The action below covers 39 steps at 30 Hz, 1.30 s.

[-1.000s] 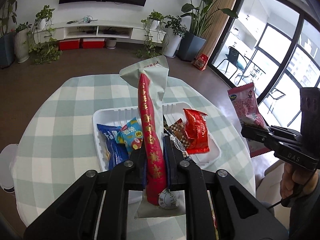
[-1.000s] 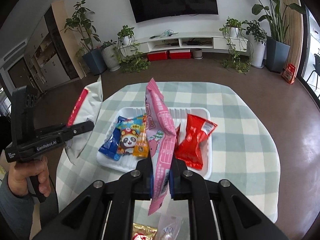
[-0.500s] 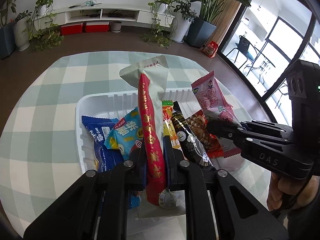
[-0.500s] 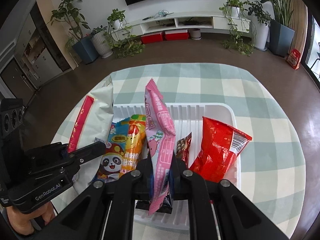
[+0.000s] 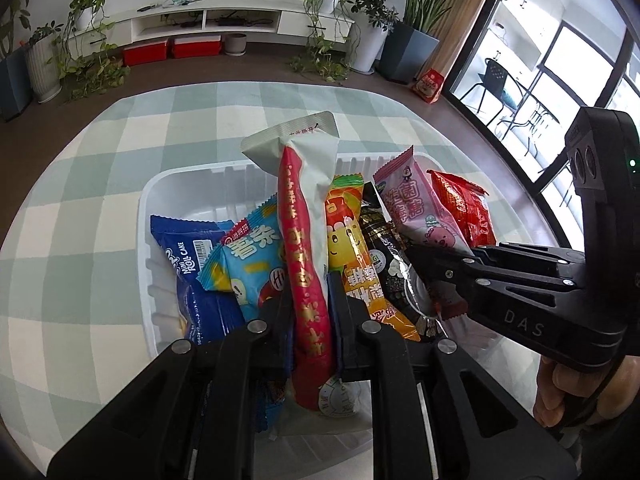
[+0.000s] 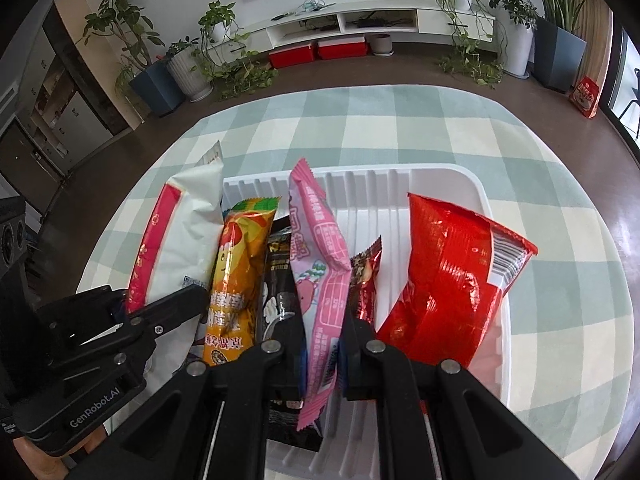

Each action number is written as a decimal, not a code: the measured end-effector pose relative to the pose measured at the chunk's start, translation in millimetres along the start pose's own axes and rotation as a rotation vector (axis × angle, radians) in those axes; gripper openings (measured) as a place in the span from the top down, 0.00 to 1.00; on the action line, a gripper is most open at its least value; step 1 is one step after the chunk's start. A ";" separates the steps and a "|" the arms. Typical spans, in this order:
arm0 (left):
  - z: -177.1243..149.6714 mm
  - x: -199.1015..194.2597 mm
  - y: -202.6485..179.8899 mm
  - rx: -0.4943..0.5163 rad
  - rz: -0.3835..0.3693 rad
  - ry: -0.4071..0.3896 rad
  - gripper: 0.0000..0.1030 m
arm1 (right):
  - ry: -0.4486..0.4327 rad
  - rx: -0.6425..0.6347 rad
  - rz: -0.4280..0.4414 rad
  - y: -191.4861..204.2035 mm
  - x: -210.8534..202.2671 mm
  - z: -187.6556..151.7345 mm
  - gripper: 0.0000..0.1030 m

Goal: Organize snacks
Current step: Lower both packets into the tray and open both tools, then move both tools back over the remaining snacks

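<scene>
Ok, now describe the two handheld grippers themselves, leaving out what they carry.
Both are matte black, angular plastic tools with triangular cut-outs and round silver screw heads. The left gripper reads "GenRobot.AI" in pale lettering on its side, seen from the right wrist view. The right gripper reads "DAS", seen from the left wrist view, and its upright block carries two round lenses and a small green light. A thin black cable trails by its handle.

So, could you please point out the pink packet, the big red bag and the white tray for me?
pink packet (image 6: 320, 264), right wrist view, middle of its face.
big red bag (image 6: 444, 280), right wrist view, centre of the foil.
white tray (image 6: 448, 176), right wrist view, bare far rim.
</scene>
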<state>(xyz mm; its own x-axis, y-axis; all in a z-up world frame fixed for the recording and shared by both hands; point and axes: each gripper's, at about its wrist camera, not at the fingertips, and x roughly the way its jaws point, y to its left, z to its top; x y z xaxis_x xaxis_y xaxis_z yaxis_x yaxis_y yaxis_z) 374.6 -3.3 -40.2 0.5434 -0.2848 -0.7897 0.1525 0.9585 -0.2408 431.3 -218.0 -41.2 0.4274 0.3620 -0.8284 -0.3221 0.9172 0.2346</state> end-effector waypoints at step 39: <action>-3.8 -35.4 -7.8 -0.011 0.012 -0.074 0.20 | -0.101 0.009 -0.021 5.1 -40.1 -6.9 0.52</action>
<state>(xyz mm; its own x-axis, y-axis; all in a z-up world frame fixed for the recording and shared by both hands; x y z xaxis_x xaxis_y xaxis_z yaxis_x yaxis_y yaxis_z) 351.0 -0.7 -12.5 0.6050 -0.2715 -0.7485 0.1367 0.9615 -0.2383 406.7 -229.0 -10.3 0.5170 0.3576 -0.7777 -0.3050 0.9259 0.2230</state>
